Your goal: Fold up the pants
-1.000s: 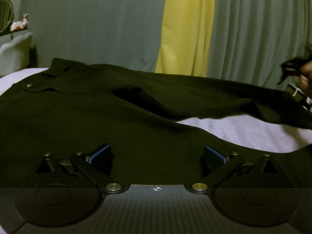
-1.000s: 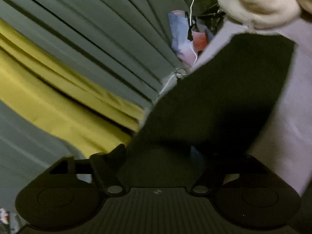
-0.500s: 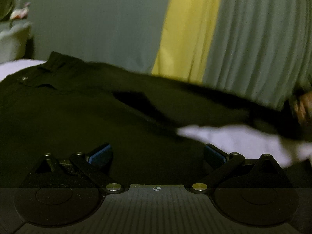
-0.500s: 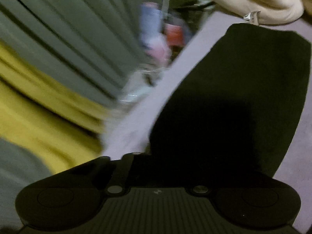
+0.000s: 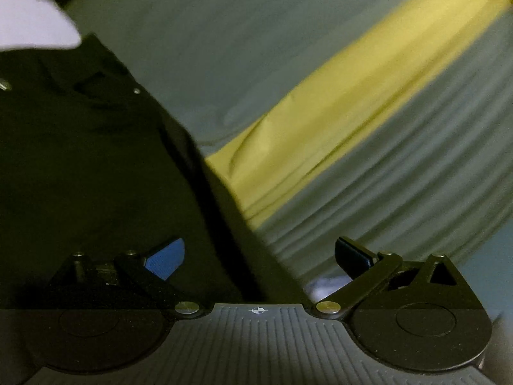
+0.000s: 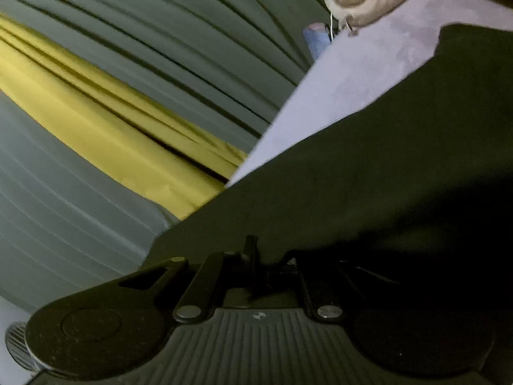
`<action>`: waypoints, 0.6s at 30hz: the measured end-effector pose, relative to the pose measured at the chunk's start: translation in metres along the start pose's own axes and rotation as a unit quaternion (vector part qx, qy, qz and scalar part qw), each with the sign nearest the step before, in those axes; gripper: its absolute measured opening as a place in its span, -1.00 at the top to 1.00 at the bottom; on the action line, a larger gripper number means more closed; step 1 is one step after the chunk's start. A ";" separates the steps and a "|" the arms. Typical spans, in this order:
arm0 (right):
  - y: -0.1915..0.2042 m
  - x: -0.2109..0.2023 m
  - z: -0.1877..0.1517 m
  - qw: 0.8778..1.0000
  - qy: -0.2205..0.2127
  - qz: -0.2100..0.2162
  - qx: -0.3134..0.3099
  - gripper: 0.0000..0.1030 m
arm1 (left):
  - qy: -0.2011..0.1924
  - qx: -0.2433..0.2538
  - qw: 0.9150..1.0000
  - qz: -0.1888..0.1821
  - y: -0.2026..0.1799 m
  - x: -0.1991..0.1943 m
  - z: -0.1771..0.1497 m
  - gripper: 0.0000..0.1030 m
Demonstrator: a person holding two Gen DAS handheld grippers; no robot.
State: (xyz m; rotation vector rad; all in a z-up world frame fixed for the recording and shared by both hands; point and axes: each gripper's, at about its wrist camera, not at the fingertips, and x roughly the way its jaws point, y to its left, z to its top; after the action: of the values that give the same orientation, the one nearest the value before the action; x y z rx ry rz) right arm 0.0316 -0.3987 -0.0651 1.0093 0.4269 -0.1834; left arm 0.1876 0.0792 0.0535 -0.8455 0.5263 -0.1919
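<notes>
Left gripper (image 5: 259, 256): jaws wide, pants (image 5: 80, 166) edge running between them, not pinched
Pants: black, partly lifted, rest lying on the bed (image 6: 352, 77)
Right gripper (image 6: 272, 256): jaws narrow, clamped on a pants (image 6: 368, 186) edge
Handling: probably soft, limp, light; sags between holds
Grip point: hem or waistband edges, both layers together
Background: curtain (image 5: 320, 112)

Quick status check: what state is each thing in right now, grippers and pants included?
Left gripper: open, black fabric between its fingers.
Right gripper: shut on the pants.
Pants: black, spread over the bed, edge pinched, not folded yet.
Bed sheet: pale lilac, partly covered.
Curtains: drawn shut, grey and yellow.
</notes>
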 end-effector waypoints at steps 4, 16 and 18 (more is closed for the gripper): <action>-0.017 0.009 -0.004 1.000 0.020 0.005 0.018 0.88 | 0.019 -0.030 0.999 0.020 0.004 0.052 0.031 -0.75; -0.043 0.014 -0.003 0.996 0.048 0.028 0.075 0.84 | 0.114 -0.105 0.987 0.034 0.032 0.149 0.025 0.26; -0.037 0.023 0.002 0.995 0.048 0.031 0.078 0.84 | 0.115 -0.139 0.983 0.017 0.036 0.152 0.020 0.29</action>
State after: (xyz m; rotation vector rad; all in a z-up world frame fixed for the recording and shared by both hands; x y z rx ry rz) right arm 0.0406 -0.4191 -0.1029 1.1869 0.4747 -0.1144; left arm 0.3259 0.0605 -0.0188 -1.0931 0.7972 -0.1886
